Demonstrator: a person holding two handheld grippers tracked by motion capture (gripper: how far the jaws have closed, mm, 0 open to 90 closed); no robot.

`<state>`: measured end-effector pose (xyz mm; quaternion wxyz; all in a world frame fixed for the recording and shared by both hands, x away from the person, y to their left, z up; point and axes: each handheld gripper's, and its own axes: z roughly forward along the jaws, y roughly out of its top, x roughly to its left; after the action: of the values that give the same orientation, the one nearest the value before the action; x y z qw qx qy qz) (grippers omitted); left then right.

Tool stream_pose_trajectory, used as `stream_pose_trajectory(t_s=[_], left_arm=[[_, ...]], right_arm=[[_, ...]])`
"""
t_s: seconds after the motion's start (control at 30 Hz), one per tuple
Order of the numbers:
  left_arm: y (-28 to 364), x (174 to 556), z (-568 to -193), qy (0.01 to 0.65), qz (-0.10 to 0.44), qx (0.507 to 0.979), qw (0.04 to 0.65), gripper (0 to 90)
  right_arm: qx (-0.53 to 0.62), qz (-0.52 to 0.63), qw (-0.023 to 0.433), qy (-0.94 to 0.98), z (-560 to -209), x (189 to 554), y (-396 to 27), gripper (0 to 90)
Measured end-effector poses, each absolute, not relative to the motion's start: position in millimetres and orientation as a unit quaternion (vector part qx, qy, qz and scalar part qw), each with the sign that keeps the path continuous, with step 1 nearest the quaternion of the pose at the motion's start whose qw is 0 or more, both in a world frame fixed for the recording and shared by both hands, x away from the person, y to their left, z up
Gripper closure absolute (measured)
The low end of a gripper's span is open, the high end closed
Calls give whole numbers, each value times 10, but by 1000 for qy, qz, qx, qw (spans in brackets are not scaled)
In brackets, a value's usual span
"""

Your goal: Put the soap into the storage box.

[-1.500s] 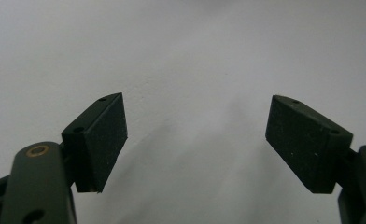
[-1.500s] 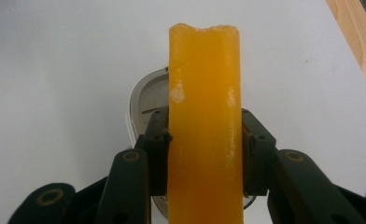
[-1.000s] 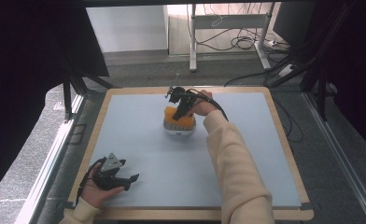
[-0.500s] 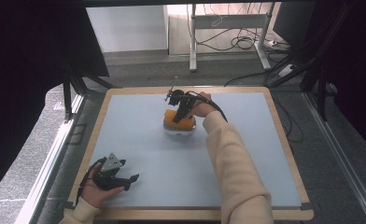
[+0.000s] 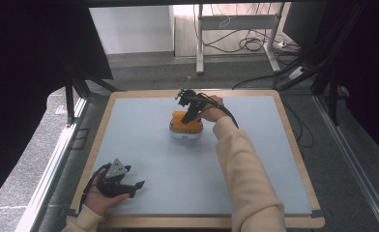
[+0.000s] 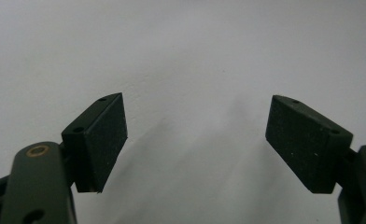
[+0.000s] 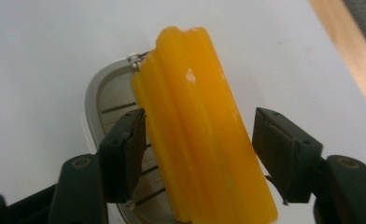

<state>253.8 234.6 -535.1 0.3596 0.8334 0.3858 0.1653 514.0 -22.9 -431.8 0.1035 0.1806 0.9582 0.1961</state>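
An orange ridged bar (image 5: 179, 116) (image 7: 195, 130) lies on a white oval slatted dish (image 5: 185, 135) (image 7: 107, 88) at the table's far middle. My right gripper (image 5: 191, 117) (image 7: 200, 154) points down over it. Its jaws have just been opening and now stand on either side of the bar, with a gap at the right pad (image 7: 277, 154). At the near left corner my left gripper (image 5: 132, 186) (image 6: 195, 135) rests in the person's hand, its jaws wide open with nothing between them over bare table.
The pale blue table top (image 5: 144, 145) has a wooden rim (image 5: 294, 145). Beyond the far edge are a desk frame and cables (image 5: 245, 43) on the floor. The person's right sleeve (image 5: 240, 169) crosses the middle of the table.
In the high view both hands stay about where they were. The right gripper remains over the orange bar and dish.
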Motion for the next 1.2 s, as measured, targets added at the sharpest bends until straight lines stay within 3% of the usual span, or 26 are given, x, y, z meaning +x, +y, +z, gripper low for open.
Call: stream_pose_trajectory(t_s=[0.5,0.9,1.2], left_arm=[[2357,2540,-5351,388,166,831,363,203],[2321,2537,-5350,387,167,832,362,203],[2302,2545,-5345,383,168,834,359,203]], right_arm=[[264,262,135,918,-4147,4850,-681,273],[299,320,158,885,-4125,4180,-1381,253],[331,327,166,869,-4402,3567,-1970,243]])
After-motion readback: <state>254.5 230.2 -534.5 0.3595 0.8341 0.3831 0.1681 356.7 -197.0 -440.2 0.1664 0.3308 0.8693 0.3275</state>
